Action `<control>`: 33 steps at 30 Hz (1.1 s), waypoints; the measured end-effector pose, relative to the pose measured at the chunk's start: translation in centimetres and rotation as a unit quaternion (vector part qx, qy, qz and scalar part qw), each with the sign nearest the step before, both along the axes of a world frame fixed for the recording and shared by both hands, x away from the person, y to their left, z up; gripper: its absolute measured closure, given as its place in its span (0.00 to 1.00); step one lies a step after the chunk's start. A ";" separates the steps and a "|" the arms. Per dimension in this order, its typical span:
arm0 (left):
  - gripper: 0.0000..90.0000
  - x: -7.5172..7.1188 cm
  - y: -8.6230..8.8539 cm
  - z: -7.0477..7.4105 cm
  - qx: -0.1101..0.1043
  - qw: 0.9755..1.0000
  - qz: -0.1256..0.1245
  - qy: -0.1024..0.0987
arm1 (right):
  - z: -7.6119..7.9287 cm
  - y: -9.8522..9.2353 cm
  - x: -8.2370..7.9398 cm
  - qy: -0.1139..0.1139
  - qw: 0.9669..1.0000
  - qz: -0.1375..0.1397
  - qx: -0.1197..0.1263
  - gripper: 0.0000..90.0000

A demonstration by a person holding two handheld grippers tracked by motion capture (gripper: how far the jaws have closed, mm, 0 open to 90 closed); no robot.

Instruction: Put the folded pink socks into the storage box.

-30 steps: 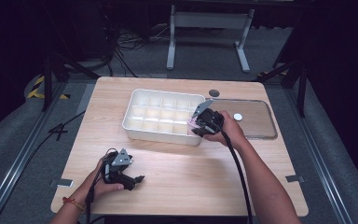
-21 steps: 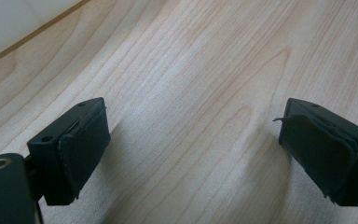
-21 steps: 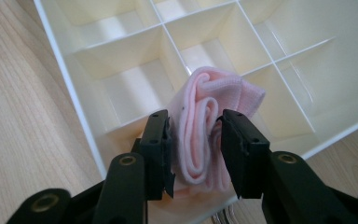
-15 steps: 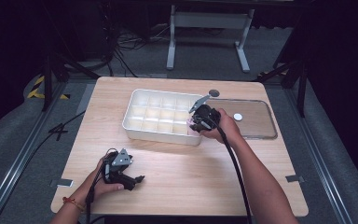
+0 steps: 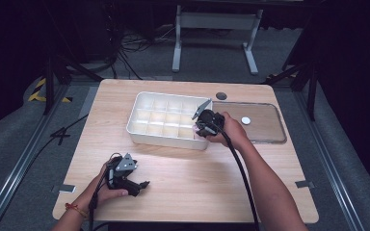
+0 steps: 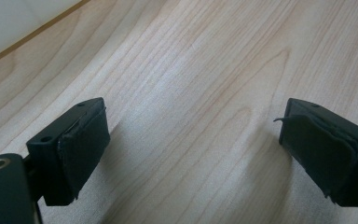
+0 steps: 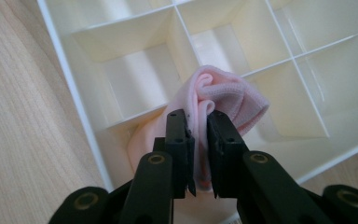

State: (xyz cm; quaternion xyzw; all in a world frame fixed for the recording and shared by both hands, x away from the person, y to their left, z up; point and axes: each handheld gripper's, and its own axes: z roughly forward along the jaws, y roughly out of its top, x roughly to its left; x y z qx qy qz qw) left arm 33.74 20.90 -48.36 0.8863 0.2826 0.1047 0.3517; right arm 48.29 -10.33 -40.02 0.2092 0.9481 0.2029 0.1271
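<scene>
- The left gripper (image 5: 136,184) is black, with a grey three-cornered plate (image 5: 125,162) on top and a black cable (image 5: 94,204) trailing along the forearm.
- The right gripper (image 7: 198,122) has black jaws with brass-coloured screws (image 7: 157,159) and small holes near the tips.
- The pads (image 6: 86,144) on the left gripper's jaws are dark rubber, frayed at the edges.
- An orange-red band (image 5: 71,208) is worn at the left wrist.

A light wooden table (image 5: 188,192) stands on a grey carpeted floor (image 5: 24,159) in a dim room, with the tabletop the brightest surface. Beyond the table's far edge, a grey metal stand (image 5: 215,29) rests on the floor amid loose black cables (image 5: 125,53), and the backdrop behind it is dark. Left of the table, yellow-and-black hazard tape (image 5: 41,91) marks the floor beside a metal rail (image 5: 14,178).
</scene>
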 end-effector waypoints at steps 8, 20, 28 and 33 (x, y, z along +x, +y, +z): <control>0.09 0.0 0.0 0.0 -0.001 1.000 0.001 0.002 | -0.8 0.1 1.0 0.044 0.999 -0.001 -0.015 0.90; 0.09 0.0 0.0 0.0 0.001 1.000 0.000 0.001 | -1.8 0.9 2.5 0.107 0.993 -0.005 -0.048 0.91; 0.09 0.0 0.0 0.0 0.001 1.000 0.000 0.001 | -2.1 1.0 2.8 0.110 0.992 -0.002 -0.059 0.92; 0.09 0.0 0.0 0.0 0.001 1.000 0.000 0.001 | -2.3 0.7 2.8 0.113 0.993 -0.005 -0.041 0.92</control>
